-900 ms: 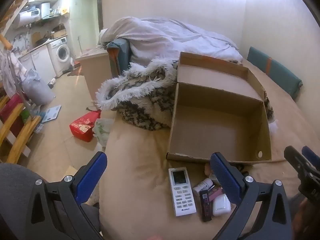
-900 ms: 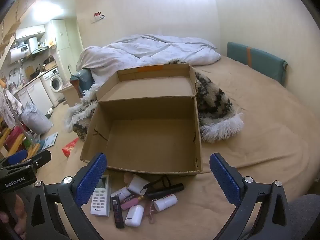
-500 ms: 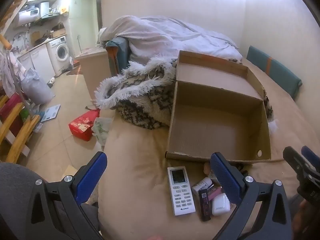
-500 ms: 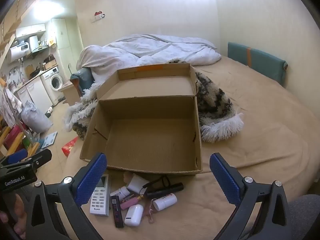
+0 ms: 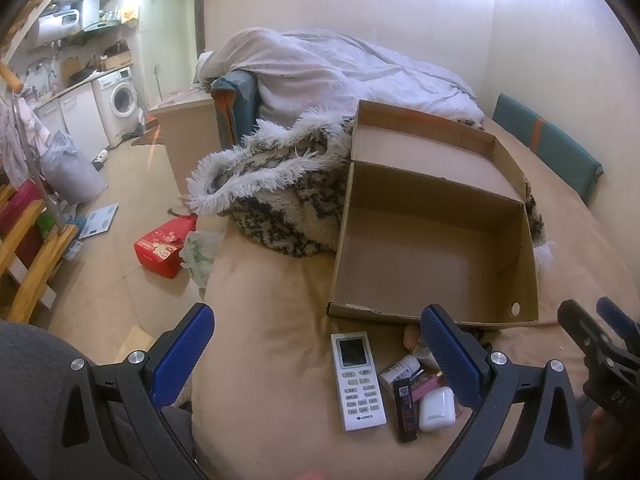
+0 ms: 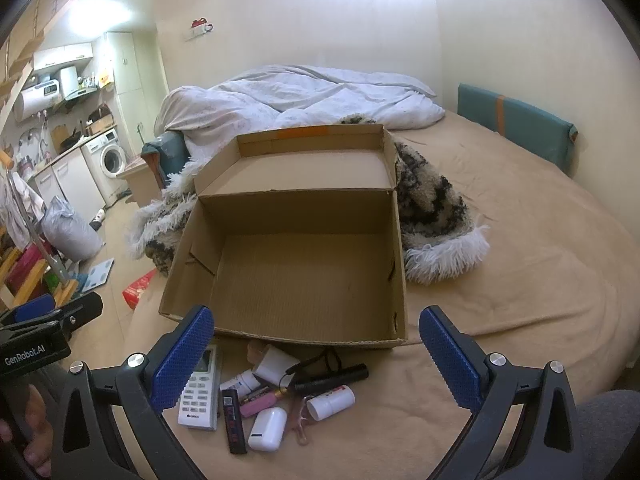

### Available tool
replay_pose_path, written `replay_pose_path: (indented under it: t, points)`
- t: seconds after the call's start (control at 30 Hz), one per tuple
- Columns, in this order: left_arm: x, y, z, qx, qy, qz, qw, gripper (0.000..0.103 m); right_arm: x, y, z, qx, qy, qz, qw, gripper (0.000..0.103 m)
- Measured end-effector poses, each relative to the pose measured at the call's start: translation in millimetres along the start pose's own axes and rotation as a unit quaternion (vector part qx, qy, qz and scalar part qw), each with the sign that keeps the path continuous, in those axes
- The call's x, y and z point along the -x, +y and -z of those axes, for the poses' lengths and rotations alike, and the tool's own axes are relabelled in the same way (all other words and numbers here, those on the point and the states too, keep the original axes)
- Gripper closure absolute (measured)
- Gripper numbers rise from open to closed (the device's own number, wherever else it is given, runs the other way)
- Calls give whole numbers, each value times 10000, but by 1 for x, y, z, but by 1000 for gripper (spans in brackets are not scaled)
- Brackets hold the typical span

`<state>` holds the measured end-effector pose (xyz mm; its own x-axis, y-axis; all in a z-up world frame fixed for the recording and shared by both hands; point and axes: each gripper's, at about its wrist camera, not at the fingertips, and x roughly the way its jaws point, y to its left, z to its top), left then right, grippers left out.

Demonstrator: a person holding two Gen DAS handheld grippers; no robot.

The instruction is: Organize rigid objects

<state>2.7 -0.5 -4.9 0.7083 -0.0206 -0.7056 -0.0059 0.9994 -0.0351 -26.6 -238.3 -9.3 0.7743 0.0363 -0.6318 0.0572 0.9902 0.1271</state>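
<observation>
While both claws hover over the near edge of the bed (image 6: pixel 520 240), the scene reads as follows.

Left claw (image 5: pixel 316 354): jaws spread wide, holding nothing; the white remote control (image 5: pixel 358 380) lies between its fingers, nearer the right one.
Right claw (image 6: pixel 316 354): jaws spread wide, holding nothing; the pile of small things lies between its fingers, toward the left one.
Cardboard box (image 6: pixel 296 280): open and bare inside, lid flap folded back to the far side, just beyond the pile.
Pile: remote at the left, black lighter (image 6: pixel 236 420) beside it, white earbud case (image 6: pixel 267 435) nearest, pink tube (image 6: pixel 258 402), white bottle (image 6: pixel 332 402) at the right, black flashlight (image 6: pixel 332 378) beyond it.
Fuzzy blanket (image 6: pixel 436 216): bunched behind the box, touching it.
</observation>
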Motion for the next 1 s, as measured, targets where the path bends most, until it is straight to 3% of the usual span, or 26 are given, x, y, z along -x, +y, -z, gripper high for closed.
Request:
replay_pose_path:
  t: [1.0]
  points:
    - [2,0,1,-10,16,24,10000,0,-3,-3,-4,19,24,25,10000,0]
